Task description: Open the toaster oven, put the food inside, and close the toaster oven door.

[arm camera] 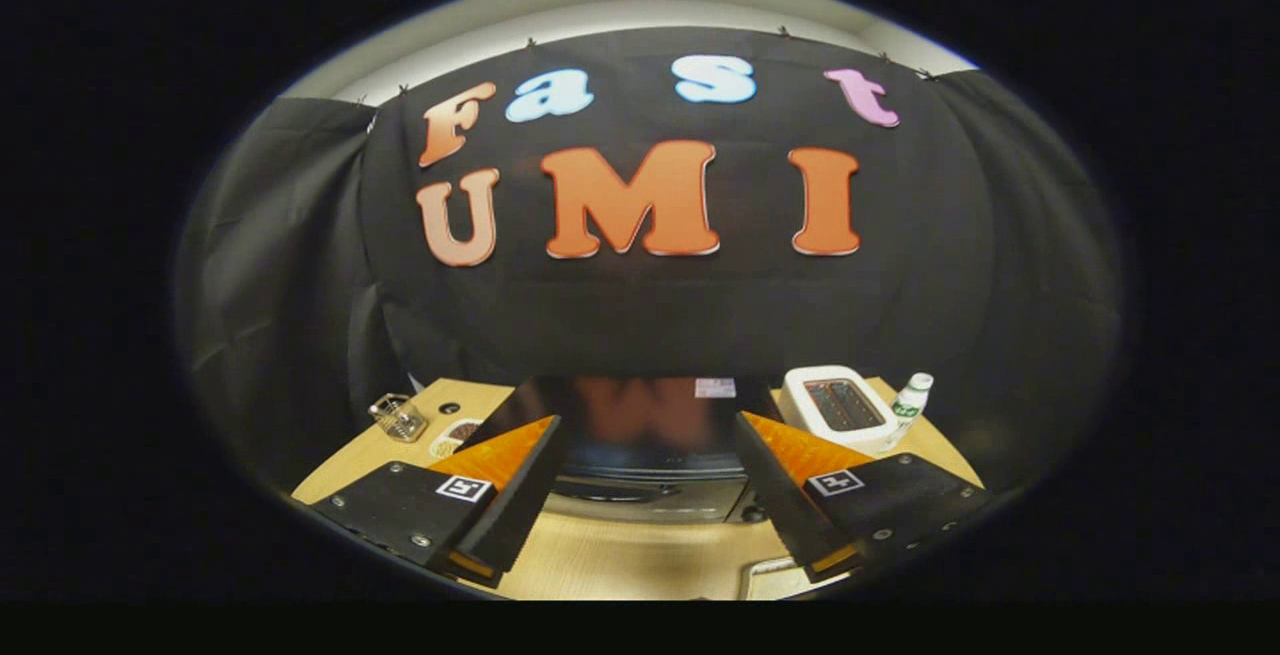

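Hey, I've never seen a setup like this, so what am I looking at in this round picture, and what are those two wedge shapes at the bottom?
The picture comes from a fisheye camera riding on a handheld tool that a person carries. The two wedges are the fingers of its tongs, standing open with nothing between them. They look out over a wooden table. Just ahead, between the fingers, sits the dark toaster oven with its door closed. Beyond the right finger stand a white pop-up toaster and a small bottle. Beyond the left finger lie a small wire basket and a plate whose contents are too small to tell.
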`<state>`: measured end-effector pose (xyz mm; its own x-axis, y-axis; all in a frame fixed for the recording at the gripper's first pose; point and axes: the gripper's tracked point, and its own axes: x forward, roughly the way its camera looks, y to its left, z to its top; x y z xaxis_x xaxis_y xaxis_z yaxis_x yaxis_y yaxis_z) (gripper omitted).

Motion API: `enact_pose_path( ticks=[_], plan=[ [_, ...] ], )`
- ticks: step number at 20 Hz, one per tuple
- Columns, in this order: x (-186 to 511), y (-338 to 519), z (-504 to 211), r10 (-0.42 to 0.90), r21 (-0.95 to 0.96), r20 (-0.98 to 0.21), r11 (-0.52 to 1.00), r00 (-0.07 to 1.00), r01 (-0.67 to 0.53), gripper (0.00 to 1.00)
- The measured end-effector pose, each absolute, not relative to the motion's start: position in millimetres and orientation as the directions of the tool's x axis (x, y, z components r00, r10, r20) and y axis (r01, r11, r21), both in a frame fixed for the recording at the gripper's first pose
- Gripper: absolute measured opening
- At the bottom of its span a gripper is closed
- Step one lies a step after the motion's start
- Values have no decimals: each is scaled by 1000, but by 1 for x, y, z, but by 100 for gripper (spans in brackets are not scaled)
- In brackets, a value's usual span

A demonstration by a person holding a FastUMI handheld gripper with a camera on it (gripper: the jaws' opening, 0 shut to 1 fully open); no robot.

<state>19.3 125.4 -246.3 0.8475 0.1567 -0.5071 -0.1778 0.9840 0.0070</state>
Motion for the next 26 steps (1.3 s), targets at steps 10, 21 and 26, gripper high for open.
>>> enact_pose_path(
  ticks=[10, 21, 26],
  plan=[
    [28, 155, -332, 87, -46, -665, 987, 742, -157, 98],
    [-38, 154, -337, 102, -88, -671, 973, 735, -215, 92],
    [-102, 148, -370, 151, -12, -822, 959, 549, -282, 92]
  ],
)
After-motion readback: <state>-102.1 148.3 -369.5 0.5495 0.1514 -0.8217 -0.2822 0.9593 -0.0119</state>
